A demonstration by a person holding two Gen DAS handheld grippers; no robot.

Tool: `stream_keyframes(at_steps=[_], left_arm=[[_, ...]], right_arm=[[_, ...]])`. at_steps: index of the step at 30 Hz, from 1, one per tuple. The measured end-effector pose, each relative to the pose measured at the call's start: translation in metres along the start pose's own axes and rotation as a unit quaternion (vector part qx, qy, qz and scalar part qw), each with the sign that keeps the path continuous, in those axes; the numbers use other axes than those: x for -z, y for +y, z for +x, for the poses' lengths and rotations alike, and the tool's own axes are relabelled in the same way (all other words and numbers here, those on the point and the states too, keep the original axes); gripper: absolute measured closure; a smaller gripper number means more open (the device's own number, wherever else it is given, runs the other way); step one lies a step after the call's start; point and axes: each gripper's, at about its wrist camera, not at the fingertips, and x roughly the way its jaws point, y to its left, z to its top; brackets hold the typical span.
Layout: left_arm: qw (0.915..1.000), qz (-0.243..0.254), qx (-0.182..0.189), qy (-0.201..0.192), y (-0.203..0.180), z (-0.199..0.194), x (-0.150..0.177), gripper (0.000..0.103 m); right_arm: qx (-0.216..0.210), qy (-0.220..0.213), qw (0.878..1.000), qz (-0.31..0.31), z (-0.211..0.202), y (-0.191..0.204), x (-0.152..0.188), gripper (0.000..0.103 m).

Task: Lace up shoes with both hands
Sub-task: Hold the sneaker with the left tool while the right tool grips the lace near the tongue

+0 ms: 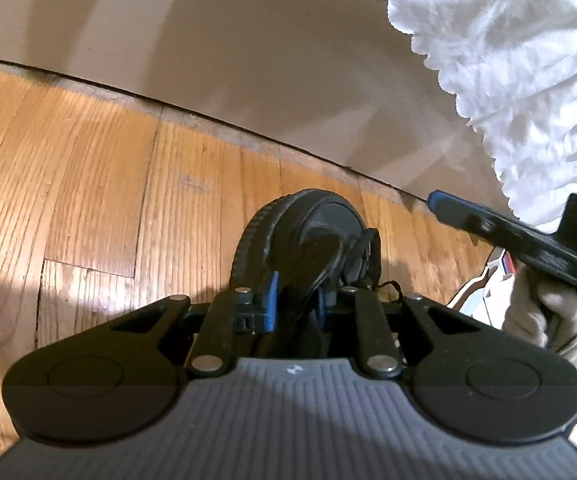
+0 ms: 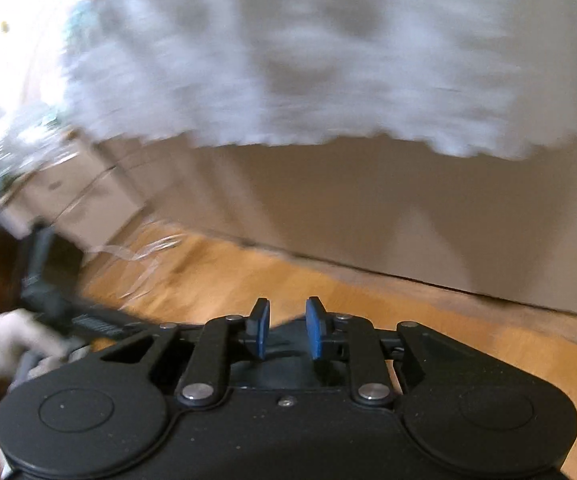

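Observation:
In the left wrist view a black shoe (image 1: 308, 228) points its ribbed rubber toe away from me, just above the wooden floor. My left gripper (image 1: 296, 296) is shut on the shoe's near part, a blue pad on either side. Black laces (image 1: 372, 256) hang loose on its right. My right gripper (image 1: 448, 210) reaches in from the right, held by a gloved hand (image 1: 556, 308), and stays apart from the shoe. In the blurred right wrist view the right gripper (image 2: 288, 322) is open by a small gap with nothing between its blue pads. The shoe is hidden there.
A wooden plank floor (image 1: 88, 184) meets a beige wall (image 1: 248, 60). A white scalloped cloth (image 1: 508, 60) hangs at the upper right. In the right wrist view the left gripper (image 2: 48, 300) and a gloved hand (image 2: 4, 340) sit at the left, with pale boxes (image 2: 88, 200) behind.

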Motion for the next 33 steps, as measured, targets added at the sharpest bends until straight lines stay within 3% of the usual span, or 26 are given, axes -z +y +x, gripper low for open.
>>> stream_keyframes(at_steps=[5, 7, 12, 16, 20, 24, 33], left_arm=[[0.9996, 0.022, -0.017, -0.004, -0.007, 0.001, 0.002, 0.085], [0.9998, 0.011, -0.013, -0.005, -0.004, 0.001, 0.002, 0.085], [0.9996, -0.026, 0.007, -0.006, 0.009, 0.001, 0.002, 0.083], [0.9998, -0.015, 0.008, -0.009, 0.005, 0.002, 0.002, 0.083], [0.9996, -0.019, 0.018, -0.012, 0.008, 0.002, 0.004, 0.083], [0.9996, -0.018, 0.021, -0.011, 0.010, 0.002, 0.003, 0.083], [0.9995, -0.012, 0.027, -0.010, 0.012, 0.002, 0.003, 0.080]], right_arm=[[-0.054, 0.039, 0.996, -0.064, 0.036, 0.051, -0.003, 0.078], [-0.033, 0.084, 0.991, -0.101, 0.052, 0.067, 0.004, 0.082], [0.009, 0.168, 0.970, -0.173, 0.065, 0.084, 0.015, 0.081], [0.070, 0.250, 0.933, -0.247, 0.063, 0.099, 0.025, 0.083], [0.099, 0.254, 0.927, -0.257, 0.069, 0.104, 0.029, 0.083], [0.149, 0.247, 0.898, -0.333, 0.079, 0.122, 0.040, 0.080], [0.152, 0.301, 0.849, -0.407, 0.096, 0.124, 0.034, 0.074]])
